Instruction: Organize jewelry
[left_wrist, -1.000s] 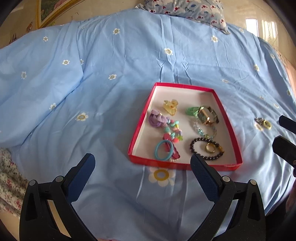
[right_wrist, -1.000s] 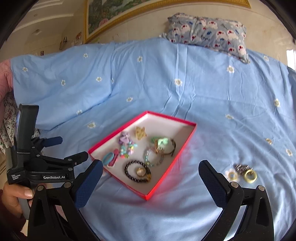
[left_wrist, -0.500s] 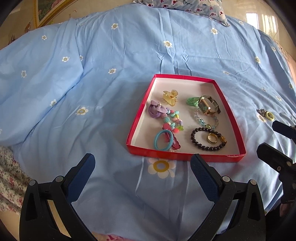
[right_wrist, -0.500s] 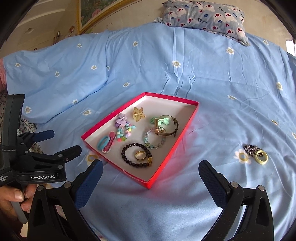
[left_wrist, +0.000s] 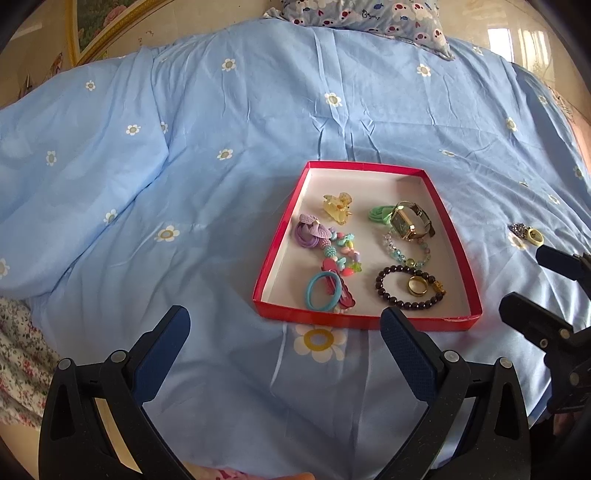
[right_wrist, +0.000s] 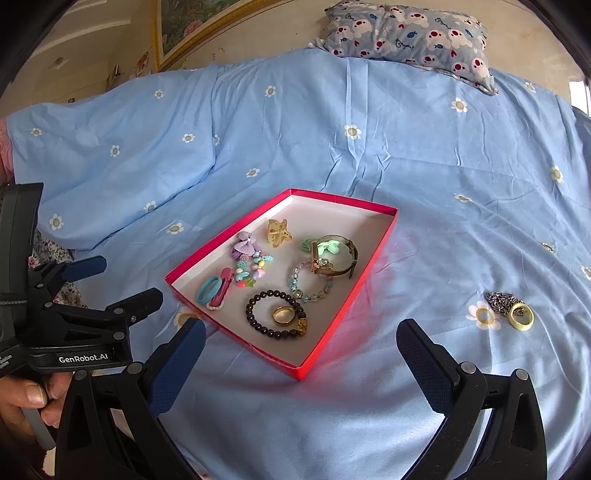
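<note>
Right wrist view: both my tongs (right_wrist: 301, 360) (left_wrist: 284, 345) released, empty. Ring (right_wrist: 520, 320) and chain (right_wrist: 498, 300) lie on sheet at 2 o'clock, outside box (right_wrist: 369, 278). I should straddle the ring, clench gently.

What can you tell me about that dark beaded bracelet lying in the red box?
The dark beaded bracelet is a loop of round, glossy, near-black beads with one gold-coloured charm on its side. It lies flat on the pale floor of the red box, in the near corner. A gold ring sits inside the loop. A pale blue-green bead bracelet lies just behind it. Neither tool touches it.
</note>
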